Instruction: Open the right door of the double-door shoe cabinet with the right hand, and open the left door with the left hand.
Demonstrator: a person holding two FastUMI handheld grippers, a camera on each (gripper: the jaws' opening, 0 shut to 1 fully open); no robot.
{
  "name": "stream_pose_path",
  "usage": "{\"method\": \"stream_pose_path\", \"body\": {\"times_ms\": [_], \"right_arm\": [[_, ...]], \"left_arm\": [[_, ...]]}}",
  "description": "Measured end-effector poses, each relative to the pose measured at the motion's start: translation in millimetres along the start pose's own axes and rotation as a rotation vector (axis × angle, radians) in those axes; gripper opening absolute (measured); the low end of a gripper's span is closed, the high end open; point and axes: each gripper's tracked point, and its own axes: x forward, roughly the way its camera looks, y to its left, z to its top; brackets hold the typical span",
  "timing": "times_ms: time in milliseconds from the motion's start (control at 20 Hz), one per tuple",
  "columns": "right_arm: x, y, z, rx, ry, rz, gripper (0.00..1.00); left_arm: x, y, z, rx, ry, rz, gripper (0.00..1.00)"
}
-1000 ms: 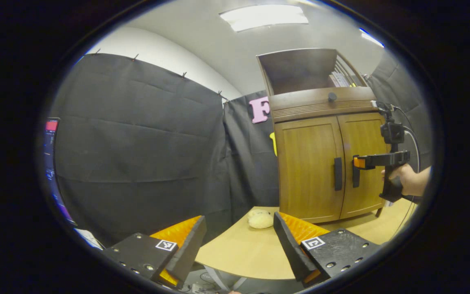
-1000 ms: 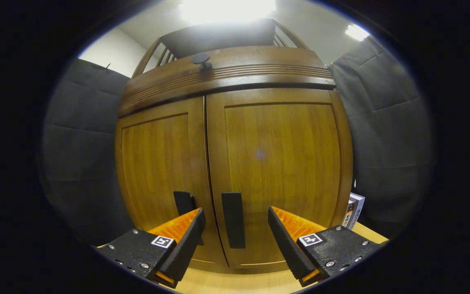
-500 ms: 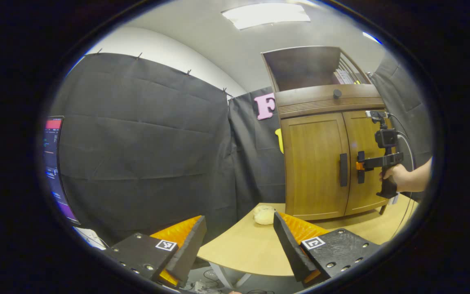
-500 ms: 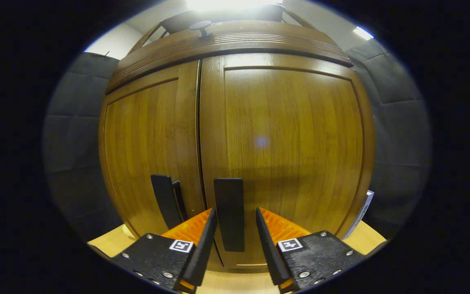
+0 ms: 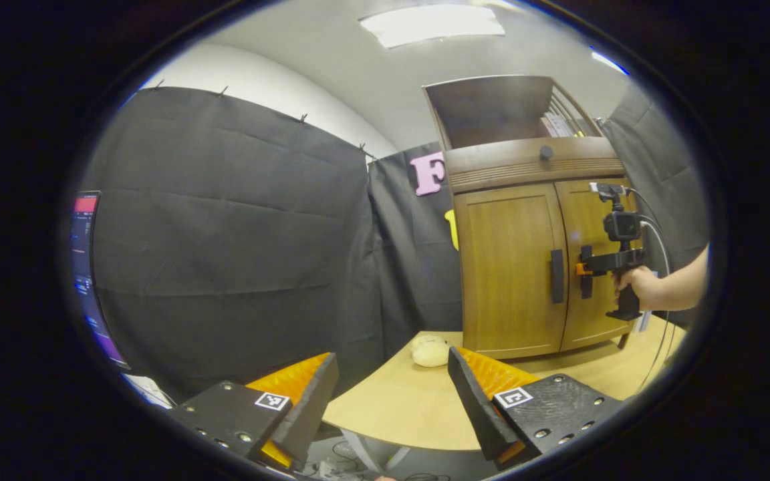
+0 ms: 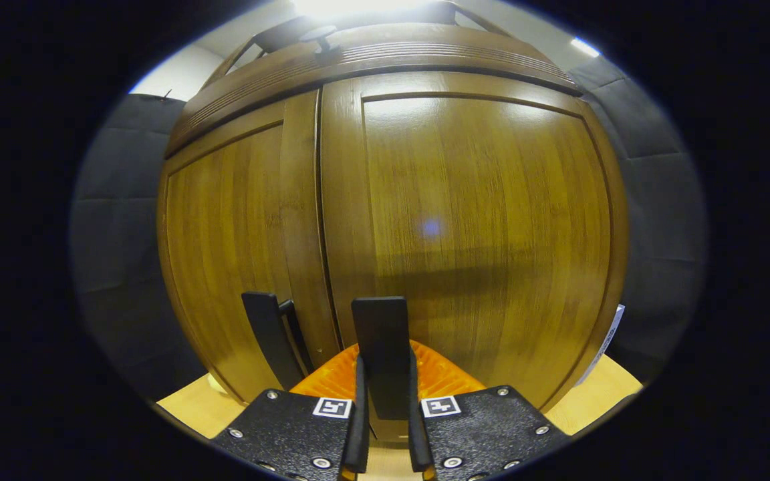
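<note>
No brand or readable writing shows on the shoe cabinet [image 5: 525, 267]; some upright items with print stand in its open top shelf, too small to read, and a printed box edge [image 6: 604, 344] peeks from behind the cabinet's right side in the right gripper view, also unreadable. Small square black-and-white marker tags sit on the bodies of both grippers.

In the right gripper view, the right gripper [image 6: 385, 401] is clenched on the right door handle [image 6: 381, 341]: both fingers press against the sides of the dark vertical bar, one on each side, low on the bar. The right door [image 6: 472, 240] lies flush with the left door [image 6: 238, 247], both closed, with the seam running straight between them. The left door handle [image 6: 268, 337] stands just beside the seam, untouched.

In the left gripper view, the left gripper [image 5: 392, 394] is released, its fingers spread wide with nothing between them, hanging at the near edge of the wooden counter [image 5: 412, 414], well apart from the cabinet. The cabinet stands at the far right of the counter. The right gripper [image 5: 585, 269] shows there at the right door handle, held by a hand [image 5: 639, 287]. A pale, rounded lump [image 5: 430, 352] lies on the counter near the cabinet's left bottom corner. A lit screen [image 5: 84, 267] edges the far left.
</note>
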Motion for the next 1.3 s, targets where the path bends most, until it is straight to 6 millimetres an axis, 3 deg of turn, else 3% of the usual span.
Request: {"method": "stream_pose_path", "body": {"times_ms": [100, 550, 600, 700, 800, 850, 1000, 1050, 1100, 1250, 1300], "right_arm": [[-2.2, 0.9, 0.6, -0.003, -0.001, 0.005, 0.23], [-49.7, -4.2, -3.5, -0.002, -0.001, 0.035, 0.24], [-55.7, -5.4, -3.8, -0.005, 0.002, 0.038, 0.24], [-66.5, -8.1, -2.9, -0.004, 0.002, 0.045, 0.23], [-78.8, -12.3, -5.0, -0.007, -0.001, 0.047, 0.24], [-84.8, -14.6, -5.2, -0.006, -0.004, 0.046, 0.23], [-103.3, -23.7, -4.6, 0.0, -0.008, 0.04, 0.24], [-109.4, -26.4, -5.3, 0.002, -0.009, 0.039, 0.24], [-116.5, -29.7, -4.5, 0.004, -0.008, 0.038, 0.22], [-130.5, -37.6, -9.1, 0.005, -0.01, 0.033, 0.23], [-135.9, -41.4, -9.0, 0.008, -0.009, 0.03, 0.23]], "left_arm": [[0.0, -2.1, 1.1, -0.002, -0.004, -0.013, 1.0], [-3.7, -11.0, 5.4, 0.002, -0.034, -0.074, 1.0], [-3.7, -11.5, 5.4, 0.001, -0.037, -0.082, 0.94], [-3.4, -13.0, 5.1, 0.0, -0.043, -0.098, 0.94], [-3.9, -14.7, 5.8, 0.001, -0.049, -0.117, 0.94], [-3.7, -15.8, 5.7, 0.0, -0.053, -0.127, 1.0], [-3.9, -18.0, 6.6, -0.001, -0.062, -0.154, 1.0], [-2.9, -19.8, 6.4, -0.001, -0.066, -0.163, 0.94], [-1.2, -20.2, 5.5, -0.003, -0.069, -0.173, 1.0], [-0.9, -24.4, 5.8, -0.004, -0.073, -0.205, 1.0], [-0.6, -24.8, 6.4, -0.004, -0.075, -0.213, 0.94]]}}
